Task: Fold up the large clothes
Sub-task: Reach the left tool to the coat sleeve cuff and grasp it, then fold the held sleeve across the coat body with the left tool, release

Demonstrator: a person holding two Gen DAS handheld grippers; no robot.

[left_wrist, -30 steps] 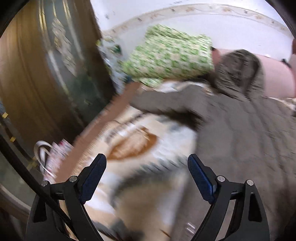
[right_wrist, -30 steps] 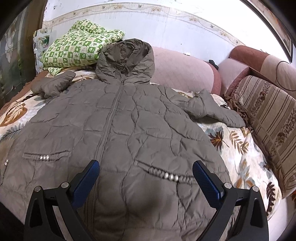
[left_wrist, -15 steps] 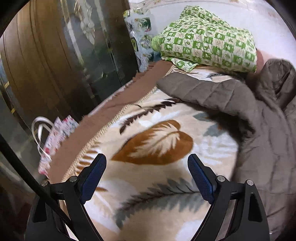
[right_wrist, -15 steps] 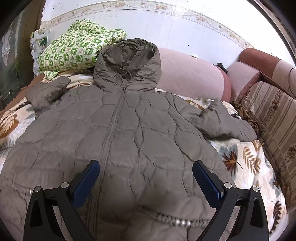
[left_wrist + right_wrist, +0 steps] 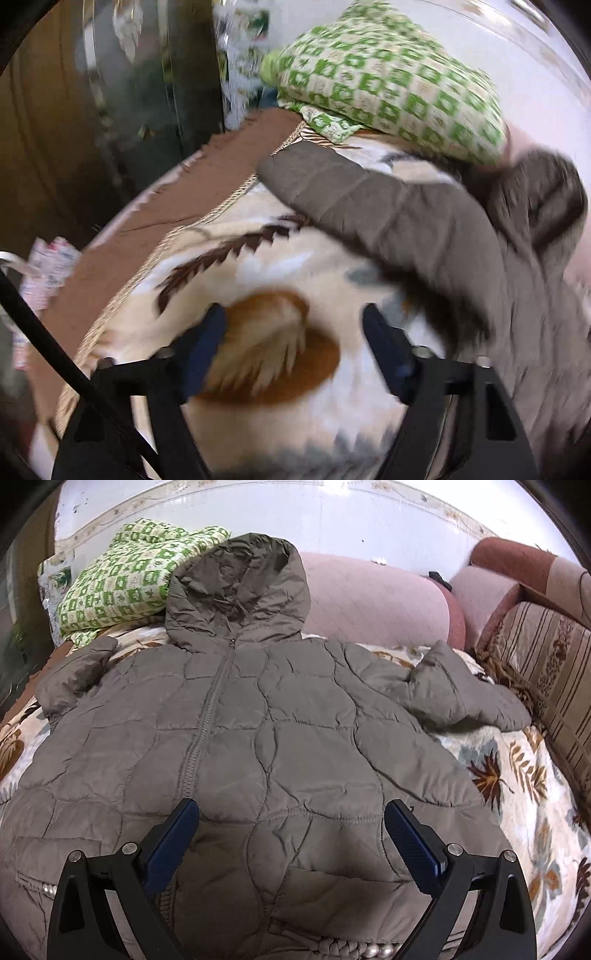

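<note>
**Coat laid out flat; left sleeve being approached for the first fold**

I am viewing the scene from the left edge across. On the far left, the left hand-held gripper (image 5: pixel 291 354) is hanging over the leaf-patterned blanket (image 5: pixel 258 266) on the bed. Its jaws have just been closing, yet they are standing apart with nothing between them; only blanket is showing in the gap. Just beyond and to the right, the left sleeve (image 5: pixel 369 210) of the grey quilted coat (image 5: pixel 258 738) is lying across the blanket, its cuff pointing toward the green checked bedding (image 5: pixel 388 81).

Moving right, the coat is lying face up, zipped, hood (image 5: pixel 240 587) toward the wall, both sleeves spread. The right hand-held gripper (image 5: pixel 291 834) is hovering over the coat's lower front, released and holding nothing. Further right, the right sleeve (image 5: pixel 461 698) is resting near the striped cushion (image 5: pixel 546 664).

I am judging the step as reaching for a sleeve. The next move is calling for the left jaws to reach the cuff, pinch it, and carry it inward over the chest.
</note>
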